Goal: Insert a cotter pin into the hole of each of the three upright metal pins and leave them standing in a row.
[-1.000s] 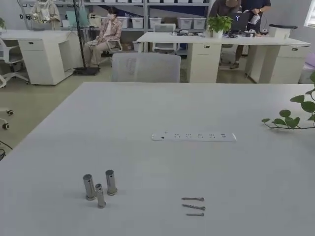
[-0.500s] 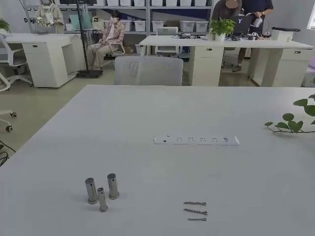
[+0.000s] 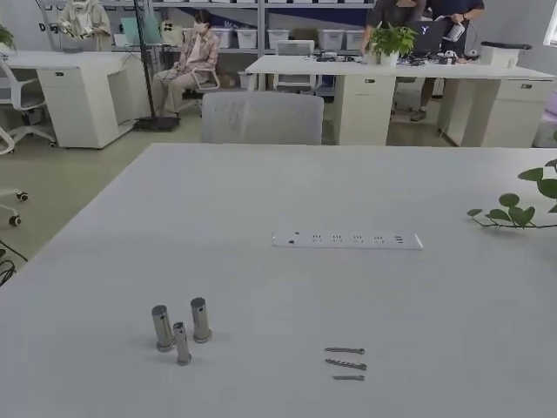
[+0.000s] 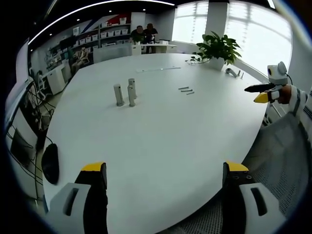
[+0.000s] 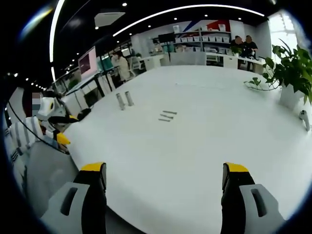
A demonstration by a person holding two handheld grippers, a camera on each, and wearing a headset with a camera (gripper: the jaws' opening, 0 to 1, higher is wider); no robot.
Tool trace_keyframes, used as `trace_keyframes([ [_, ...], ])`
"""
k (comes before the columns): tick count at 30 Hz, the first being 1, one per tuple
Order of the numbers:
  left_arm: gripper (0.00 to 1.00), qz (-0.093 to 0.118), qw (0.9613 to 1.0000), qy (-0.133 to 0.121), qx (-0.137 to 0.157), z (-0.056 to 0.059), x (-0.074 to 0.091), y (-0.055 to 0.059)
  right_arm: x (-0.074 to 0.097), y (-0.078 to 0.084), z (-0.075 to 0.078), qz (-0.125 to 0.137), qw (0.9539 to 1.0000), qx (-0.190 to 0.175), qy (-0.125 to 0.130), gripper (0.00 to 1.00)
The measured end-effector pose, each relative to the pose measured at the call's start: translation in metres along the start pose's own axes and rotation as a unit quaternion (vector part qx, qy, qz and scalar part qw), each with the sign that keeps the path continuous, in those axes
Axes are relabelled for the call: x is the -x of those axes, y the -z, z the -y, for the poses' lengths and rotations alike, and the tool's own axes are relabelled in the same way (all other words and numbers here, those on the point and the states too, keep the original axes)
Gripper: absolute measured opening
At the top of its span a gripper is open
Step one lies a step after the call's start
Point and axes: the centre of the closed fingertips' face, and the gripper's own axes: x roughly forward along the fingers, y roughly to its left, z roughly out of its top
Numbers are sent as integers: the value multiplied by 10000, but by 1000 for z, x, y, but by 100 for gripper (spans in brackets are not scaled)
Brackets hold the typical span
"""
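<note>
**Workroom with shelves behind, nothing picked up yet**

White desk point(image 3: 261, 200) carries it all: 3 upright metal pins point(image 3: 181, 331) bunched tight on the left, and 3 cotter pins point(image 3: 346, 364) flat to their right, parallel, long axes running across. The left hand-held gripper point(image 4: 165, 168) and right hand-held gripper point(image 5: 164, 168) both gape wide and empty, well short of the parts. The cotter pins lie ahead of the right one, likely its pick. Bare desk lies between, and the power strip point(image 3: 348, 240) is well beyond.
</note>
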Motion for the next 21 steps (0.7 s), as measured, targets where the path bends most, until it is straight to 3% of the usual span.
trace_keyframes([
  [21, 96, -81, 9998, 174, -77, 3, -3, 3, 4, -11, 1, 224, 9997, -112, 27, 100],
])
